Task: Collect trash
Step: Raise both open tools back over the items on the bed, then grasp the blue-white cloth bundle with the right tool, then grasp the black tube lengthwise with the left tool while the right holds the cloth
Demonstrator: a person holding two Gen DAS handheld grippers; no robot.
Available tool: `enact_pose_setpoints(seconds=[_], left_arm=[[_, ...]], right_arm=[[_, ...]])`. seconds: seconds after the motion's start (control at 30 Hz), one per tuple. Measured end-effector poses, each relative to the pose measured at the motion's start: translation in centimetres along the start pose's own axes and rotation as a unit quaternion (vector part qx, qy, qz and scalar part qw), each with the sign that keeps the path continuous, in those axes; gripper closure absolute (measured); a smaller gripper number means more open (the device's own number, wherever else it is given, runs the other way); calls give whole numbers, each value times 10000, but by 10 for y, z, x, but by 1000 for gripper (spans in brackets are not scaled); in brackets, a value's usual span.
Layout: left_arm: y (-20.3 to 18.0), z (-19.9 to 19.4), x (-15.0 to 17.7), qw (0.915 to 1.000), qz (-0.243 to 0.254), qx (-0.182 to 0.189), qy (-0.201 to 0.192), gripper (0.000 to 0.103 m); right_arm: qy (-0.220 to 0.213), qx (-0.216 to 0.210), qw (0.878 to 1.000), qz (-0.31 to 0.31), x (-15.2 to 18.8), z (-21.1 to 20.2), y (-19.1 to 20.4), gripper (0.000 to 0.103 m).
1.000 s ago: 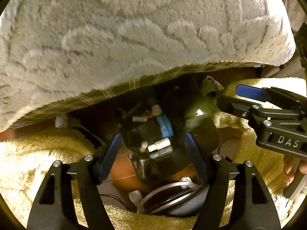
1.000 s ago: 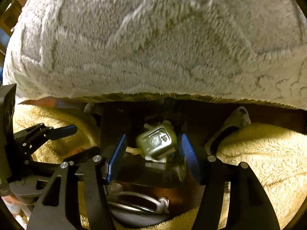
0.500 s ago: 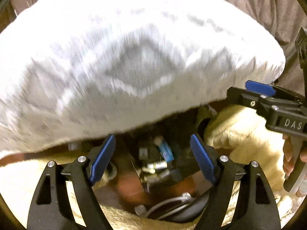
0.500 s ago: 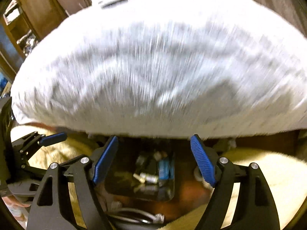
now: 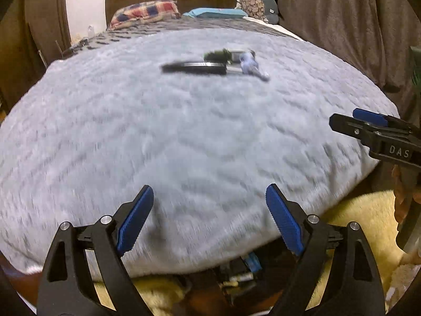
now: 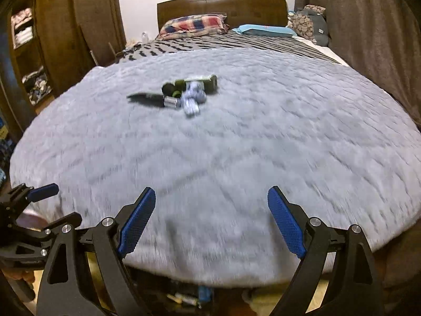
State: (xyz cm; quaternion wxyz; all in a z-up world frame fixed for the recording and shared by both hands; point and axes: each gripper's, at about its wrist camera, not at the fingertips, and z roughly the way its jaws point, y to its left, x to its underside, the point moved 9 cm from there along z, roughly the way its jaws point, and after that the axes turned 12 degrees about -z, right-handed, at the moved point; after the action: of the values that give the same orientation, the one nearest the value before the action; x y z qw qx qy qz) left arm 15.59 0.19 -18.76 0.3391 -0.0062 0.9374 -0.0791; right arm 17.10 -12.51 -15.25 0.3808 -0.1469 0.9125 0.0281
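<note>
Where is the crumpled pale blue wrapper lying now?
The crumpled pale blue wrapper lies on the grey fleece blanket near the middle of the bed, touching a dark green object behind it, far ahead of both open claws.

Motion blur smears the small heap of trash (image 6: 188,93) on the grey blanket (image 6: 236,144), so its pieces cannot be told apart. The bin (image 5: 236,273) below is mostly hidden behind the blanket's edge.

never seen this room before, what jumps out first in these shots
A fluffy pale grey blanket fills nearly the whole view, spread over the bed. On its middle sits a small blurred heap of trash: dark, olive-green and crumpled whitish pieces. Two open blue-padded claws frame the bottom, the left claw and right claw, both empty.
</note>
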Motion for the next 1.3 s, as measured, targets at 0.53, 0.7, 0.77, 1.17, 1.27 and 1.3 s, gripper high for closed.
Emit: enact_pose_setpoints(seconds=[0.53, 0.7, 0.77, 1.17, 1.27, 1.3], left_arm=[[7, 63, -85, 9998, -207, -33, -26, 21], [6, 74, -103, 9998, -116, -129, -78, 21], [7, 82, -111, 9997, -59, -224, -75, 21], [-3, 118, -128, 9987, -440, 73, 249, 21], [-3, 117, -141, 9985, -539, 8, 111, 21], [-4, 117, -145, 9986, -525, -33, 72, 21]], right_arm=[[158, -92, 9997, 153, -98, 106, -12, 50], [295, -228, 9992, 110, -108, 130, -5, 52], [339, -279, 9990, 45, -111, 135, -1, 55], [124, -141, 9998, -41, -108, 109, -28, 76], [122, -25, 9999, -77, -101, 104, -40, 76], [123, -18, 9999, -78, -97, 102, -43, 76]])
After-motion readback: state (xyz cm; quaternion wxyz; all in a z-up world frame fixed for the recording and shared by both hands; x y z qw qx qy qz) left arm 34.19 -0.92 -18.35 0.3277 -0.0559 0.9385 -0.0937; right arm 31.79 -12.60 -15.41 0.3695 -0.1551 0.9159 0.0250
